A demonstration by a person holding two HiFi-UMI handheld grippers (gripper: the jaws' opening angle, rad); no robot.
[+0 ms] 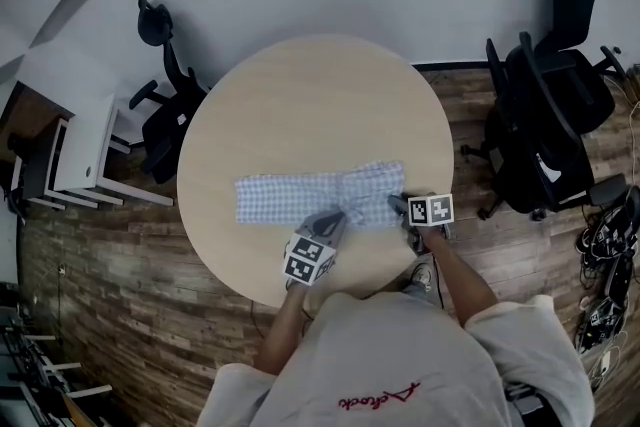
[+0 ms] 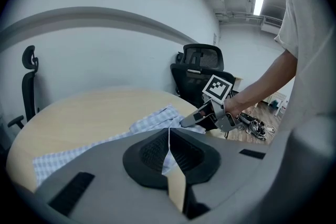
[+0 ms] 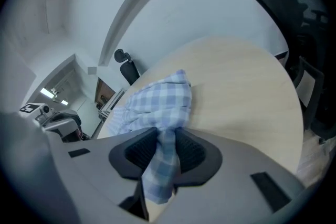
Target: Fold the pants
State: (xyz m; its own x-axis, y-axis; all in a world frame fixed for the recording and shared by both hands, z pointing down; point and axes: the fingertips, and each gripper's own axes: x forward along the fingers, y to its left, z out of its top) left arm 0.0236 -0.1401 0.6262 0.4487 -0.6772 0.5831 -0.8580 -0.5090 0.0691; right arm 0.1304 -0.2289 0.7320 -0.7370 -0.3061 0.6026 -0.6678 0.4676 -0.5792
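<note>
Head view: round pale-wood bench [image 1: 300, 85] w/ the pants [image 1: 290, 195], blue-white check, lying across its near half, long axis left-right. The wider end is to the right, the narrower end to the left. Cloth is rumpled nr its near edge, where both tools meet it. The left tongs [image 1: 335, 219] come in from the near side at about the middle of that edge. The right tongs [image 1: 397, 205] are at the near right corner. The two are near each other, not touching.

Left gripper view: the left tongs' jaws are fully together, w/ a thin fold of check cloth nipped btw the pads and a bit showing below them. The rest of the pants stretches away to the left over the bench. The right tongs show beyond, marker cube on top, tips down at the cloth's right end, w/ the person's bare forearm [image 2: 268, 81] behind.

Right gripper view: the right tongs are clamped on a thick bunch of the pants. Fabric fills the gap btw the pads and hangs out beneath. Beyond the grip the cloth sits in a rumpled hump, then spreads over the bench.

Bkgd, head view: black office chair [image 1: 545, 105] right of the bench, second black chair [image 1: 165, 115] on the left, white desk [image 1: 85, 155] beside it, wood-plank floor [image 1: 120, 265].
</note>
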